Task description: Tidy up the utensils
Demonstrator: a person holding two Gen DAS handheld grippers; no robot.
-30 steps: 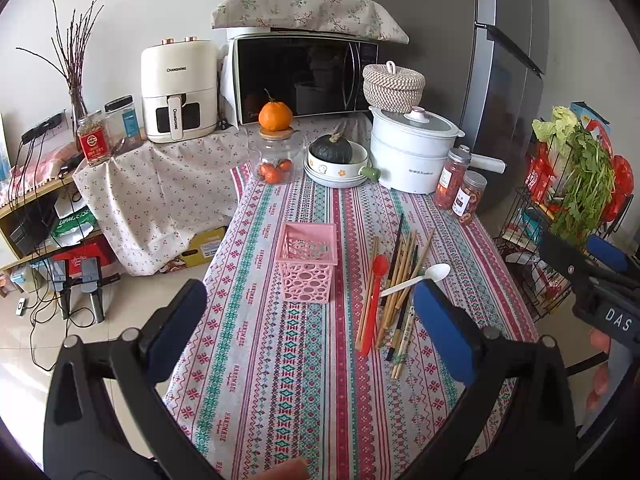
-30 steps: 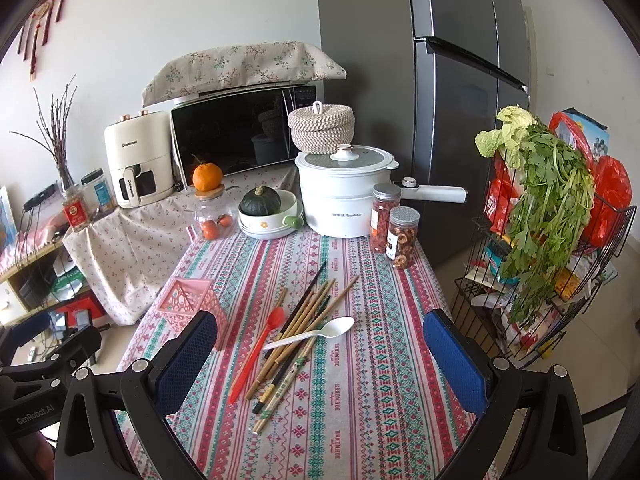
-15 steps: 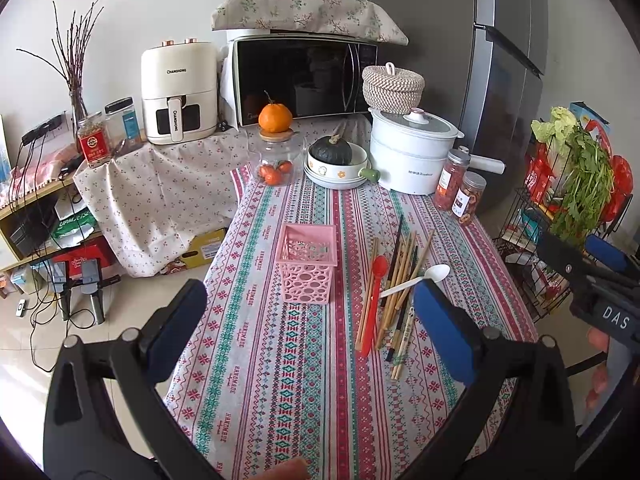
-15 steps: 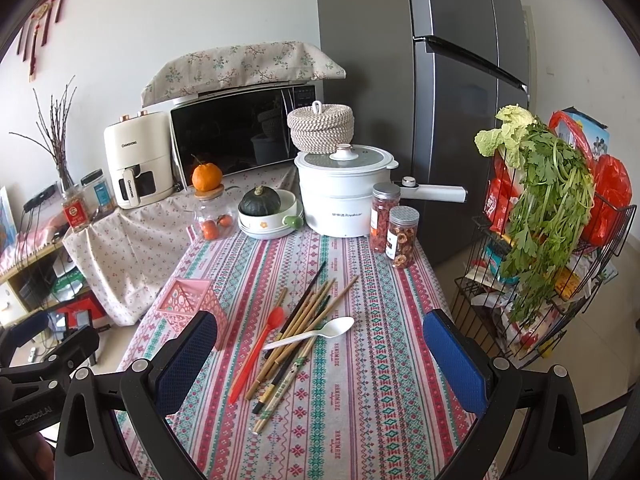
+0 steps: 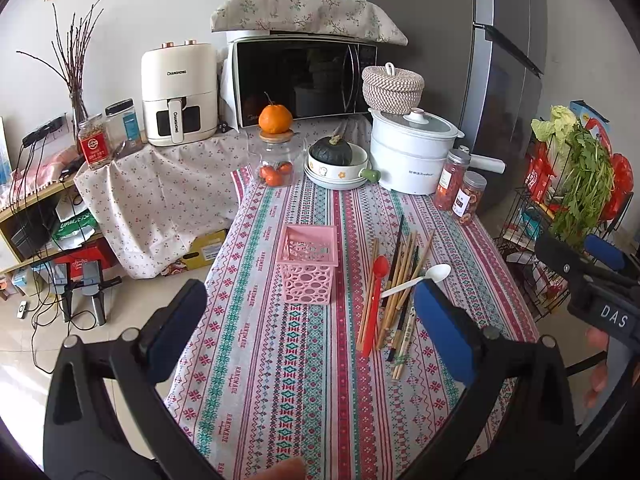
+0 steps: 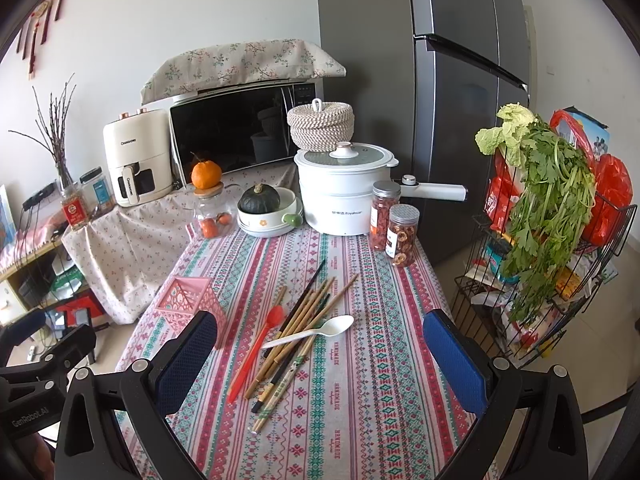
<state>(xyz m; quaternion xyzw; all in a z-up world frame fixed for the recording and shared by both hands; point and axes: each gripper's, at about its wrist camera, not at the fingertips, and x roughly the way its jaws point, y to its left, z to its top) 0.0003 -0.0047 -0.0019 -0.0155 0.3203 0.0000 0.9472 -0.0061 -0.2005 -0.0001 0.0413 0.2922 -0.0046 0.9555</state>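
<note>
A pink perforated basket stands upright on the striped tablecloth; it also shows in the right wrist view. To its right lies a loose pile of chopsticks, a red spoon and a white spoon, seen as well in the right wrist view: chopsticks, red spoon, white spoon. My left gripper is open and empty, above the table short of the basket. My right gripper is open and empty, above the pile.
At the table's far end stand a glass jar with an orange, a bowl with a squash, a white cooker and two spice jars. A wire rack with greens stands right of the table. A fridge is behind.
</note>
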